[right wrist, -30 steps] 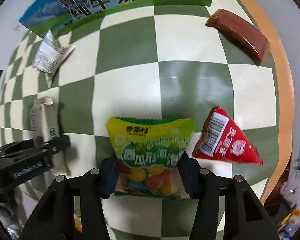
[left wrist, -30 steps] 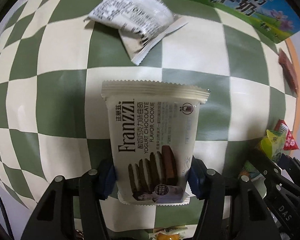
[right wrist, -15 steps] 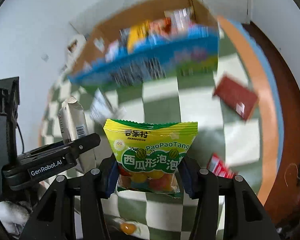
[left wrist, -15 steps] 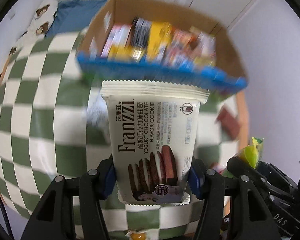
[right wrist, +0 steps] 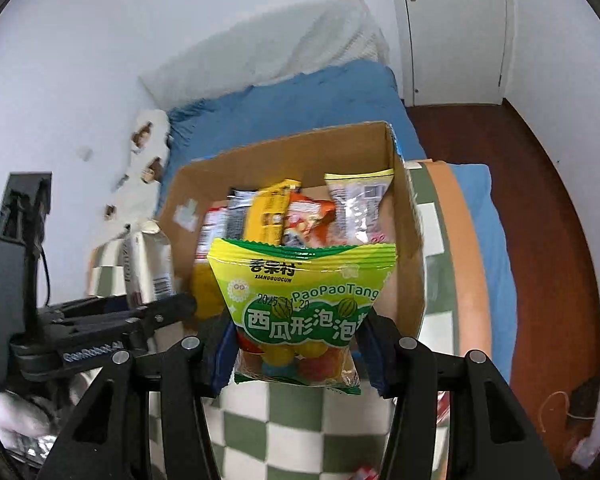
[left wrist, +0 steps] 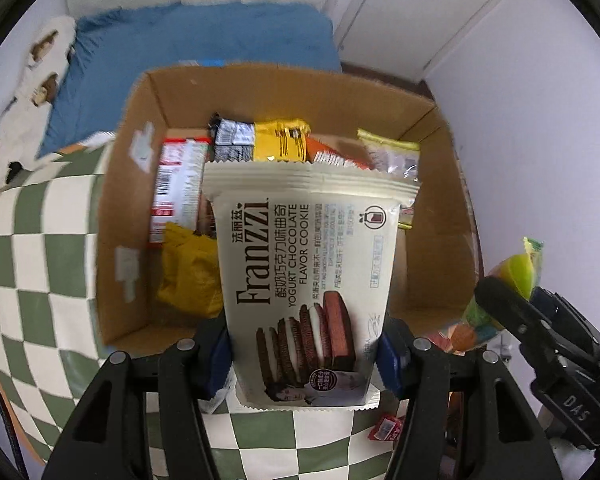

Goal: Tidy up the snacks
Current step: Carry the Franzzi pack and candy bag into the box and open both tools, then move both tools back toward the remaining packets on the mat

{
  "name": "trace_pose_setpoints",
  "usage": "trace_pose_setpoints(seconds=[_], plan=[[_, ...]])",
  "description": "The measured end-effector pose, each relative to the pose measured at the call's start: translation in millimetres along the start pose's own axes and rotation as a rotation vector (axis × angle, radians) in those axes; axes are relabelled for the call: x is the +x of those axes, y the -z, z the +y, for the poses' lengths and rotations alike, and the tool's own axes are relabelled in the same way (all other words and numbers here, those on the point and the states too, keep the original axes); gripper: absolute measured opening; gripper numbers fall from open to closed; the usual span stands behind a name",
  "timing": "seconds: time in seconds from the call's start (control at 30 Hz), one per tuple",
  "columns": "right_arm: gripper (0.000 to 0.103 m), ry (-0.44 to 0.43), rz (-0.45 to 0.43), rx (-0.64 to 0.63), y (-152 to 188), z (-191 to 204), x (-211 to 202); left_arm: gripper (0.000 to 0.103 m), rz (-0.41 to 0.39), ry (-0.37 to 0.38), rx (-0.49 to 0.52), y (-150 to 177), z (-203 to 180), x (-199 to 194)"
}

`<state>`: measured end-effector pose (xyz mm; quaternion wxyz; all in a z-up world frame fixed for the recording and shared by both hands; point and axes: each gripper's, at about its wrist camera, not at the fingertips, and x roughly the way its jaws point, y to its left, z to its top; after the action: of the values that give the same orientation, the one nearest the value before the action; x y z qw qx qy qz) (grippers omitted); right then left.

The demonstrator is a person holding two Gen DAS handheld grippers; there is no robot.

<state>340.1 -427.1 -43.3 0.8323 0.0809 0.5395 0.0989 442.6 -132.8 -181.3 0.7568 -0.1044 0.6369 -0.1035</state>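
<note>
Left wrist view: two held snack packets above an open cardboard box (left wrist: 140, 208).

The left gripper (left wrist: 304, 350) is clamped on a cream, matte cookie packet (left wrist: 308, 280) with crimped zigzag seams, held upright over the box's near wall. The right gripper (right wrist: 296, 354) pinches a glossy yellow-green candy bag (right wrist: 300, 292), its clear lower window showing round coloured balls, also in front of the box's near wall. Inside the box, foil and plastic wrappers (left wrist: 276, 144) stand on edge along the far wall. Beneath the box lies a green-and-cream checked cloth (left wrist: 32, 240); a small red packet (left wrist: 386, 428) rests on it, nearer than the box.
</note>
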Motion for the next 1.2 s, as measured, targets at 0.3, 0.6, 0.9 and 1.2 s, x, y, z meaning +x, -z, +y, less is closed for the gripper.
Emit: trace_pose_setpoints(seconds=[0.3,0.6,0.9,1.2], plan=[[0.055,0.069,0.166,-0.005,-26.0,-19.1,83.5,0.057,0.138,-0.037,-0.024,-24.0,13.8,63.3],[0.095,0.106,0.347,-0.038,-15.2,-26.8,135.8,0.090,0.167,-0.031,-0.050,-28.0,29.7,87.4],[0.095,0.080,0.328,-0.007,-19.1,-29.6,130.1,0.090,0.124,-0.068,-0.035,-34.2,36.0,71.8],[0.096,0.079,0.282,0.003,-13.3,-26.6,116.4,0.090,0.009,-0.150,0.004,-16.8,28.1,34.9]])
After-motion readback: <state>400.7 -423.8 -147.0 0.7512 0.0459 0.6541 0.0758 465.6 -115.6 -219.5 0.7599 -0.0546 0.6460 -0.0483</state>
